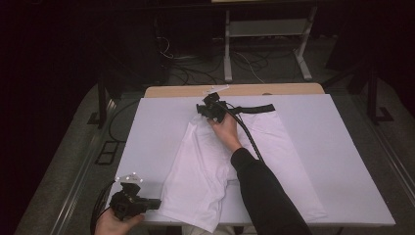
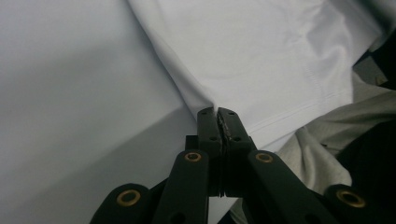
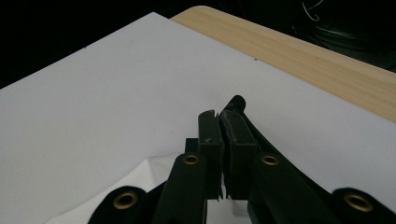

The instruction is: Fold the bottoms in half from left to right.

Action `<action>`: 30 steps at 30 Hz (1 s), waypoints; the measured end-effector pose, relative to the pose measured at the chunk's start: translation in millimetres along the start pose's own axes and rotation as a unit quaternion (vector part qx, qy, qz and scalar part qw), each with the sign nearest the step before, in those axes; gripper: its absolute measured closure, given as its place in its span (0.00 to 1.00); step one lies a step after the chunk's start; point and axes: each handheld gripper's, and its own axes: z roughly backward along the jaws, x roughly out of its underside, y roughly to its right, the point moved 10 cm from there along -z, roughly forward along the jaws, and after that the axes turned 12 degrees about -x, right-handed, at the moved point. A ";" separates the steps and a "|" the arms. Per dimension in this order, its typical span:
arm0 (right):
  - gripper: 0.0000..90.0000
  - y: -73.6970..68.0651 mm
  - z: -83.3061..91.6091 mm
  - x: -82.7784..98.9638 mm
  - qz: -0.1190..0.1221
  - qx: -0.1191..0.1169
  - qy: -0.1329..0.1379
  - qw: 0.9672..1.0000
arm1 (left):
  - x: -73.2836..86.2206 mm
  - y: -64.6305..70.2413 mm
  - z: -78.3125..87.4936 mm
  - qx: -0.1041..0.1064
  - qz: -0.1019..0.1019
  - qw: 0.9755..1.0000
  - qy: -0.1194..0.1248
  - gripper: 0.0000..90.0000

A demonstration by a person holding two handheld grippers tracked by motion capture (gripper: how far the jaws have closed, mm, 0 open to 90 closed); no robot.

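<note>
High view: a white garment (image 1: 215,166), apparently a pair of shorts with a black waistband (image 1: 254,108), is spread on the white-covered table (image 1: 342,161). Its long axis runs from the far edge, where the waistband lies, toward the near edge, where the hems reach the table's rim. The right tongs (image 1: 204,110) are seen at the far end of the cloth, at the waistband's left end, with the right hand (image 1: 226,128) resting on the fabric. The left tongs (image 1: 155,203) are seen at the near left corner, level with the left hem, so the garment is stretched lengthwise between the two grips. The coming move is judged to turn on this line from far end to near hem.

Left gripper view: the left tongs (image 2: 219,119) are shown closed on the garment's (image 2: 261,60) edge beside the stitched hem, a pucker of cloth being pinched between the jaws. This bite cannot be made out from above.

Right gripper view: the right tongs (image 3: 223,122) are shown closed, with a black strip rising between the jaws, taken to be the waistband; white cloth (image 3: 149,175) lies below them. The wooden table edge (image 3: 299,51) is seen just beyond.
</note>
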 end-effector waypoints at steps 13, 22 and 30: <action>0.96 12.5 23.0 -8.8 -0.012 0.006 0.009 1.000 | -23.8 39.5 9.3 0.037 -0.051 0.997 0.041 0.97; 0.96 28.9 38.7 -9.9 -0.031 0.015 0.011 0.999 | -29.6 61.5 6.1 0.073 -0.079 0.993 0.041 0.97; 0.96 43.6 51.2 -7.8 -0.053 0.023 0.016 0.998 | -30.9 72.3 4.9 0.098 -0.092 0.990 0.043 0.97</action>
